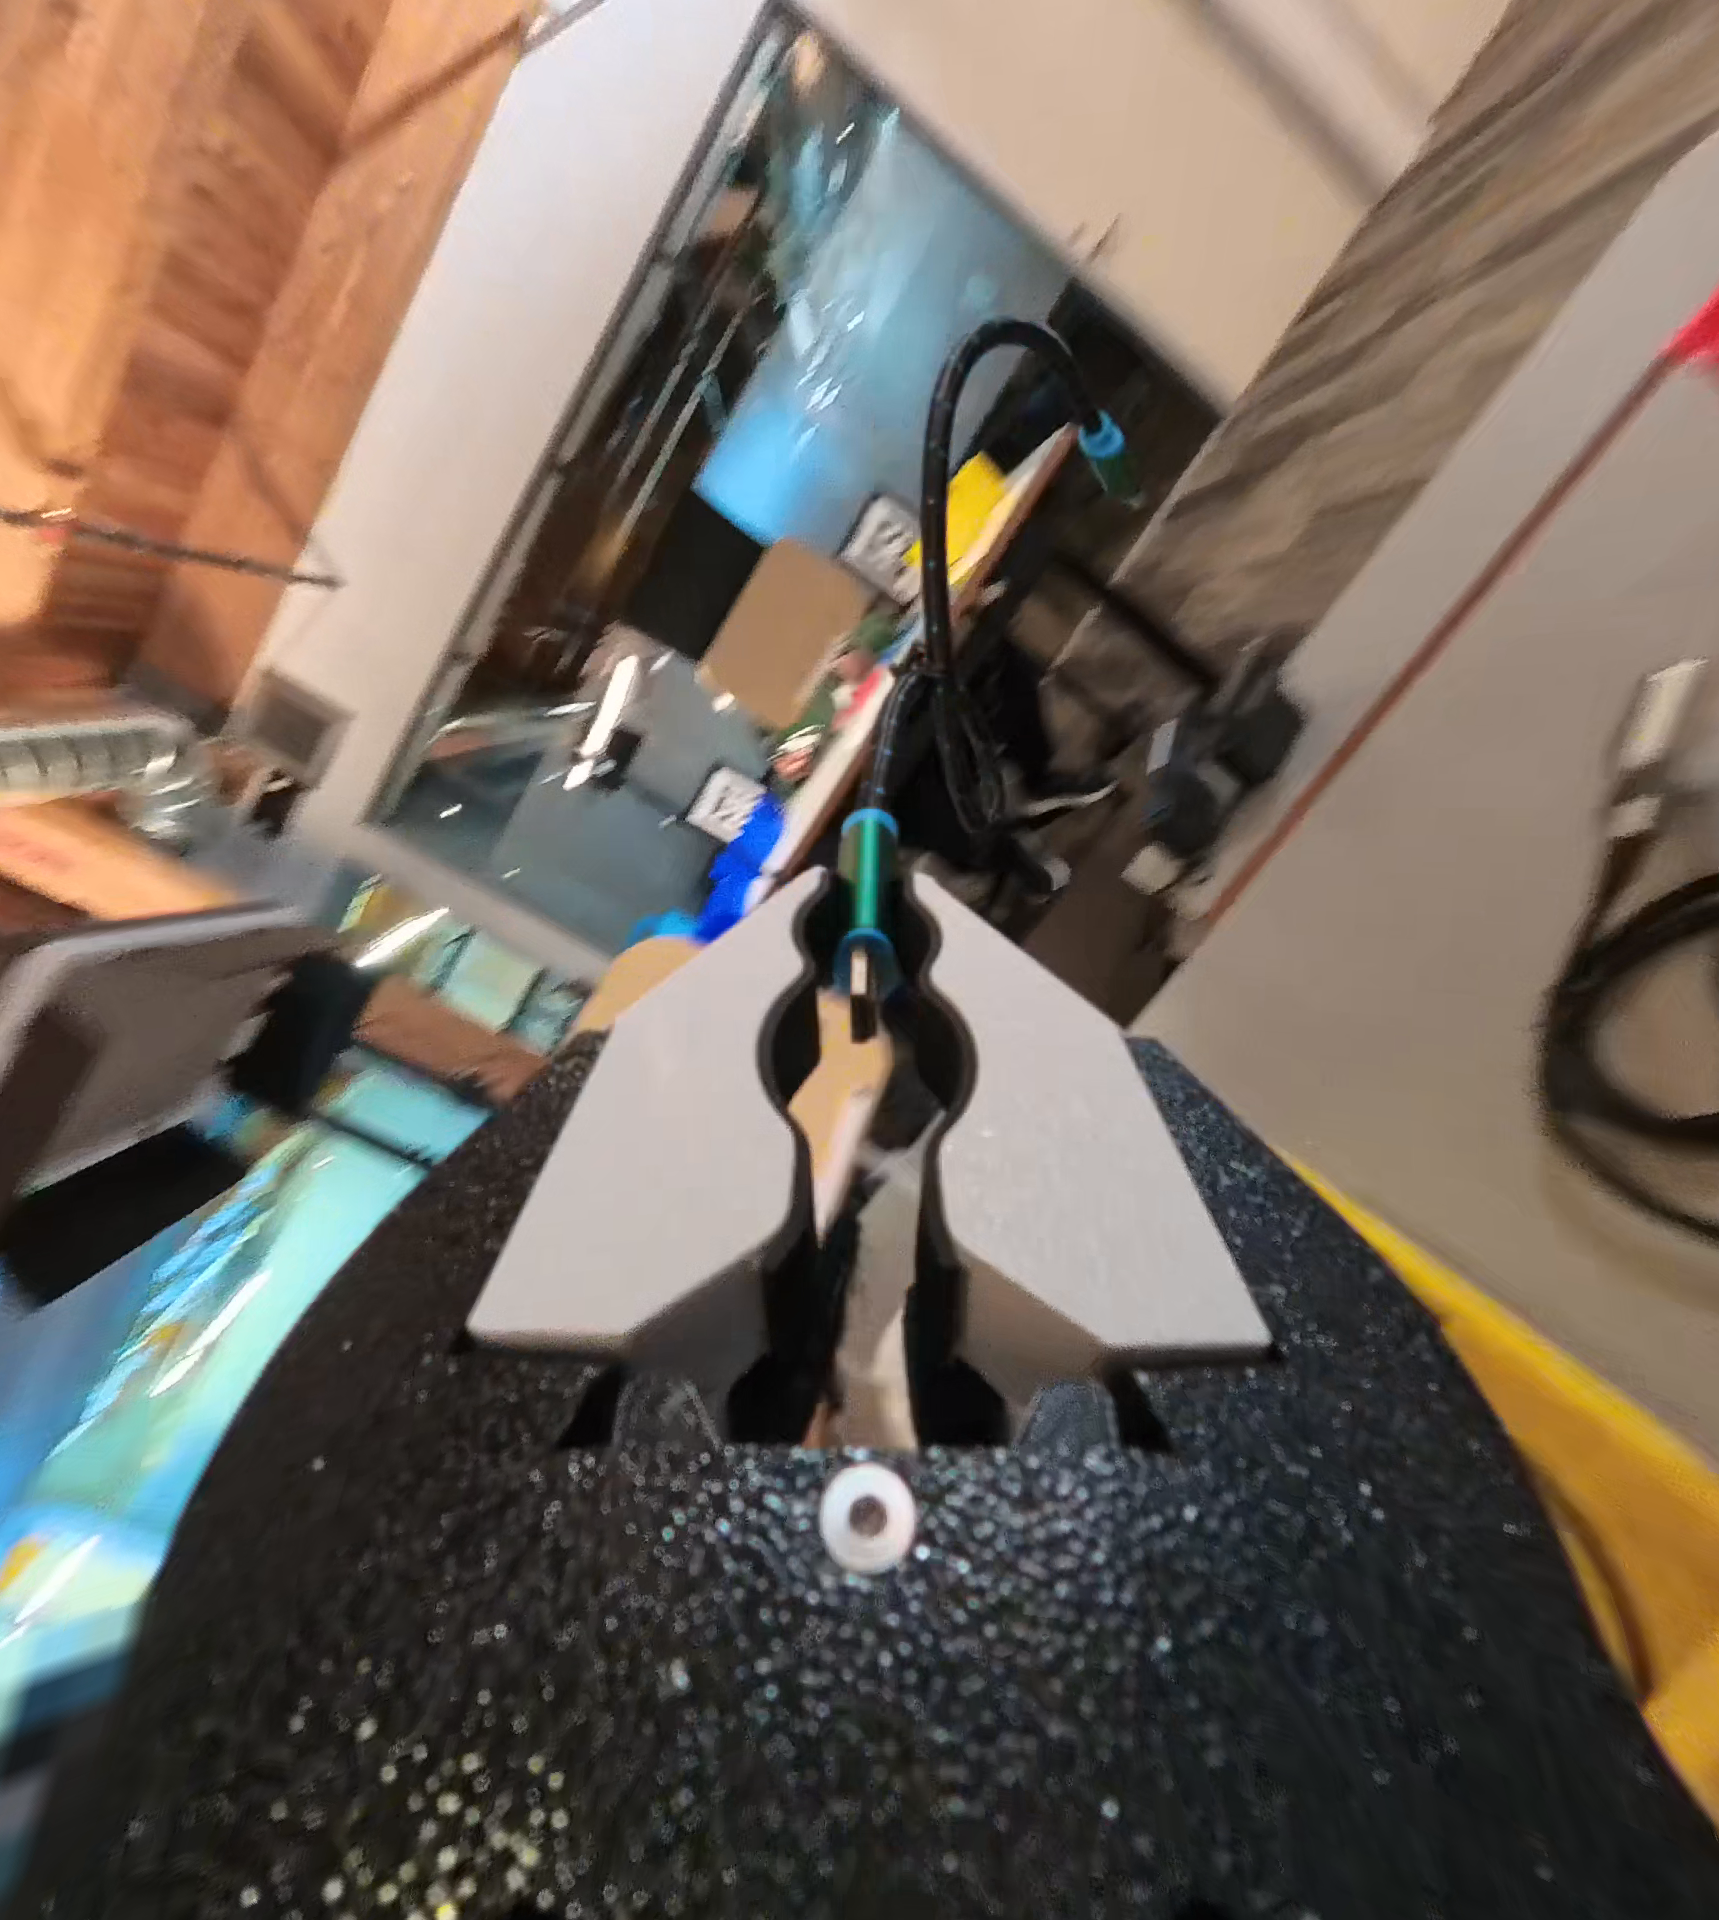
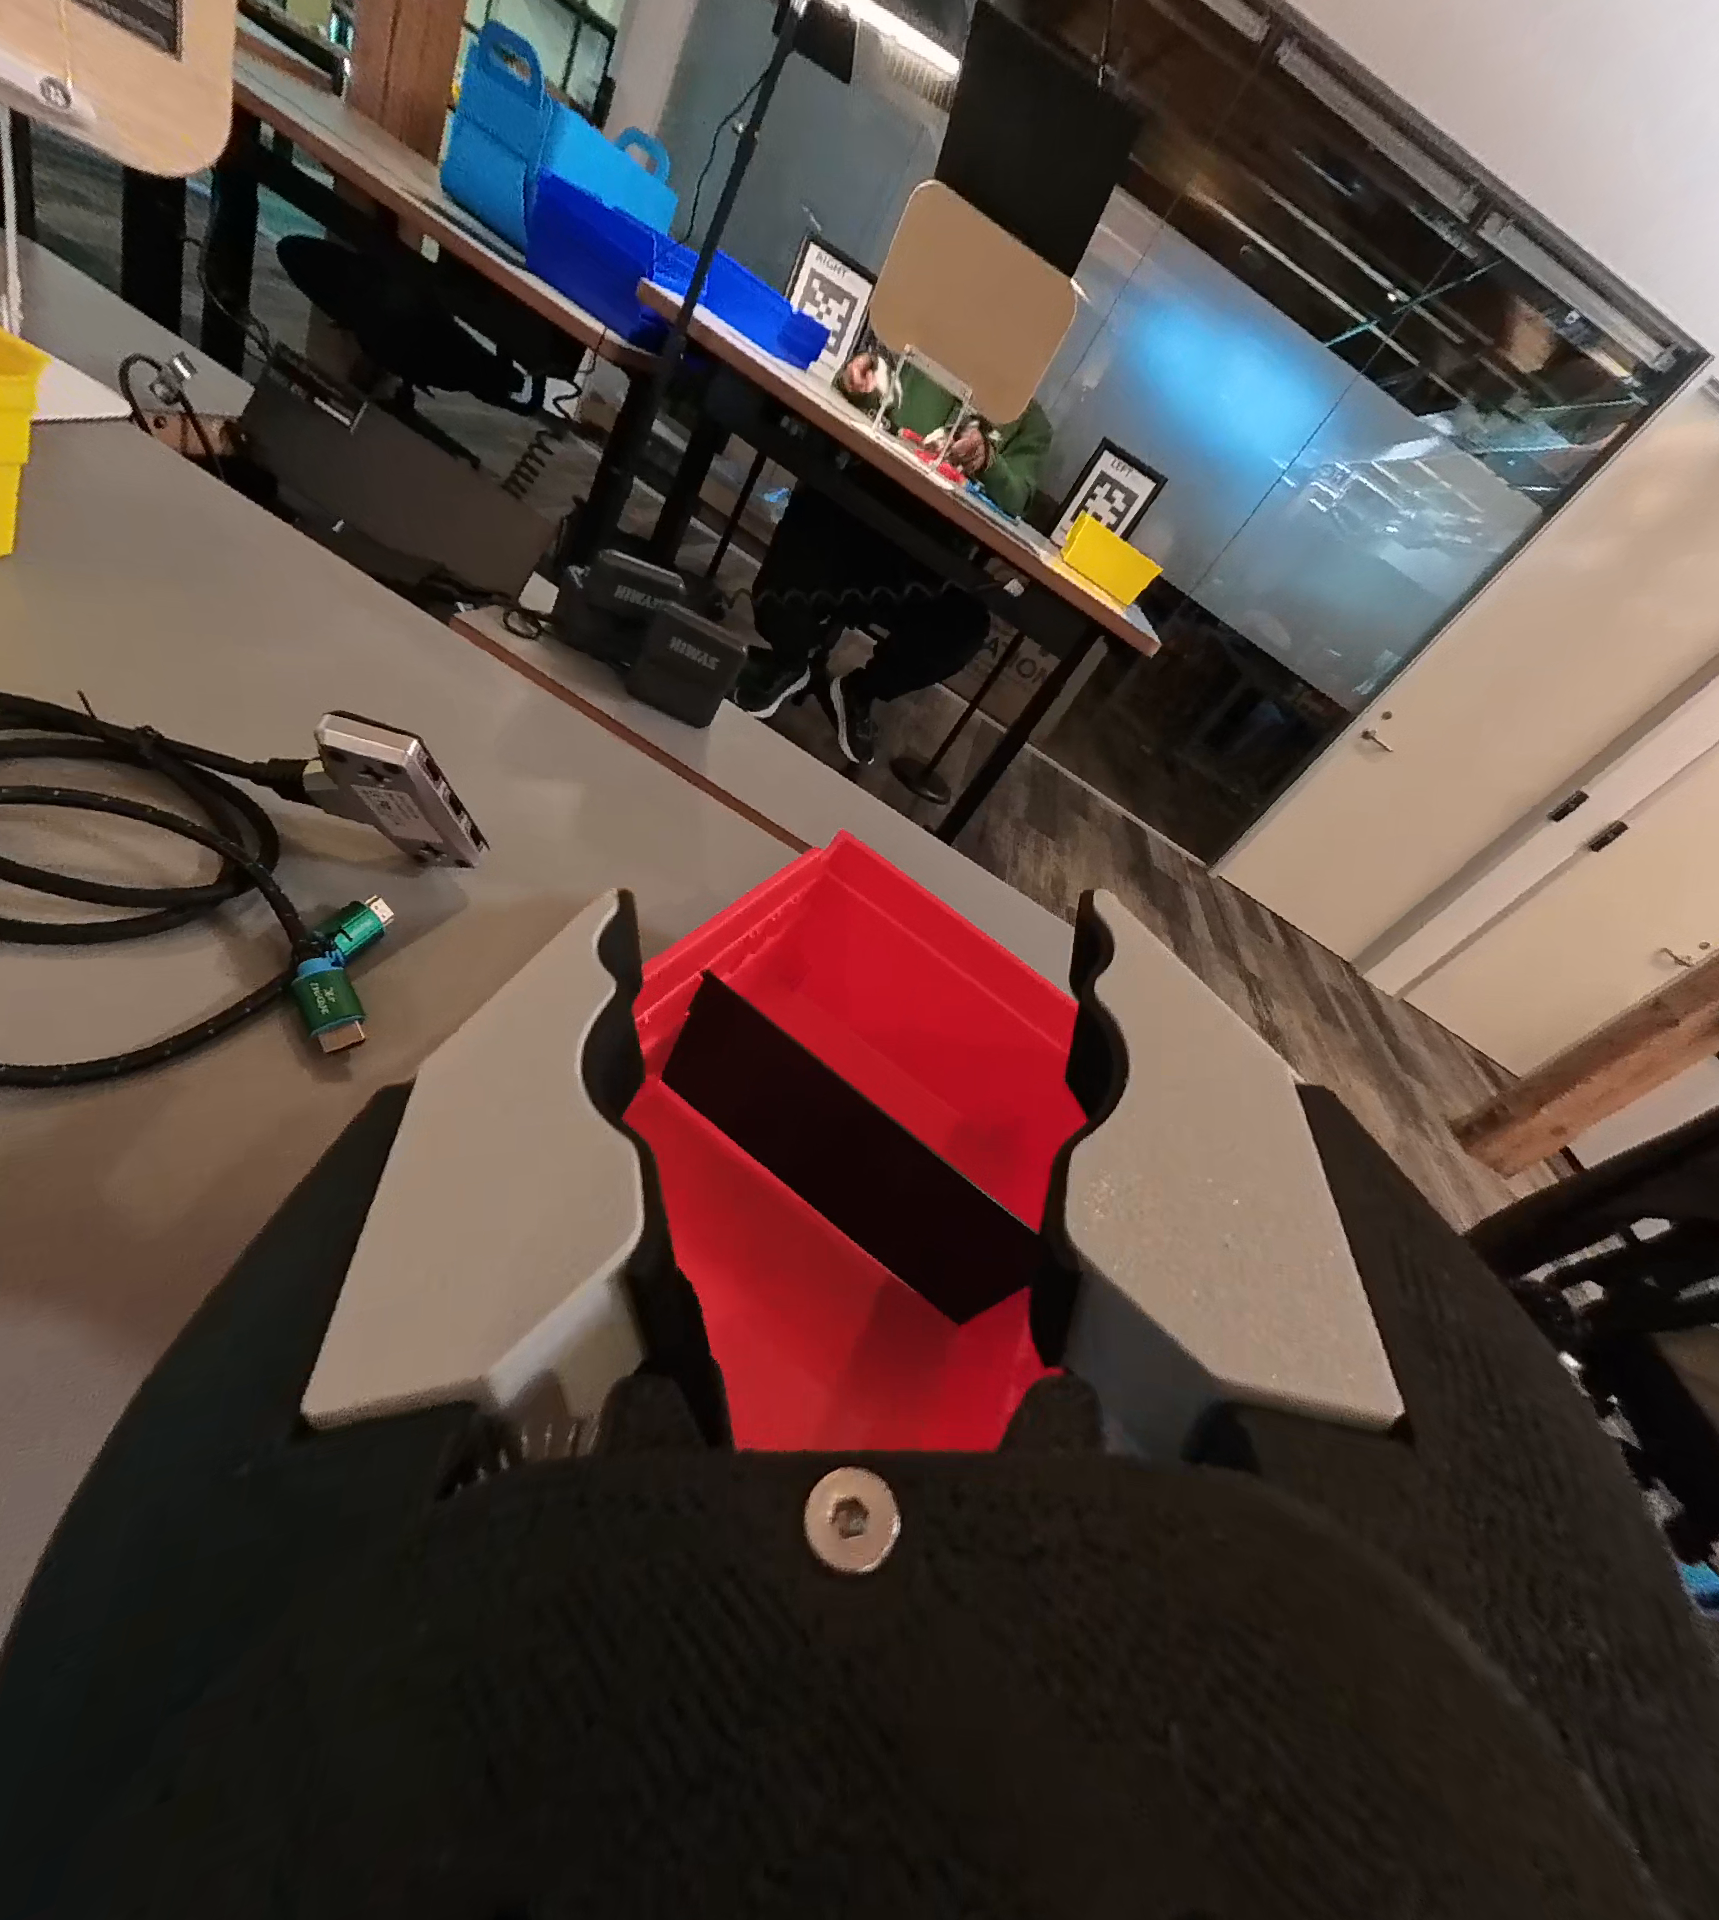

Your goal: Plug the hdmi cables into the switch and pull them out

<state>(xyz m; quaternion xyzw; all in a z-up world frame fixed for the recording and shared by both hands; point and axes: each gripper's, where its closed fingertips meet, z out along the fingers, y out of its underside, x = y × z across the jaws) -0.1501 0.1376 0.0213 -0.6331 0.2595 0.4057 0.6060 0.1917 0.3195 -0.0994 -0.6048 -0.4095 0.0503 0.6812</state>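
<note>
Plug (image 1: 860,899) in green metal sits clamped between the left gripper's (image 1: 865,935) scalloped grey fingers, long axis along them, its braided black cable (image 1: 938,540) arching forward. Right gripper (image 2: 860,997) gapes wide and empty over a red bin (image 2: 865,997). The silver switch (image 2: 398,784) lies on the grey table (image 2: 159,623), well left of the right gripper, two loose plugs (image 2: 341,971) near it.

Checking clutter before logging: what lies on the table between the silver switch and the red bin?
Nothing: the right wrist view shows bare grey table between the switch and the red bin; the green HDMI plugs lie aside.
</note>
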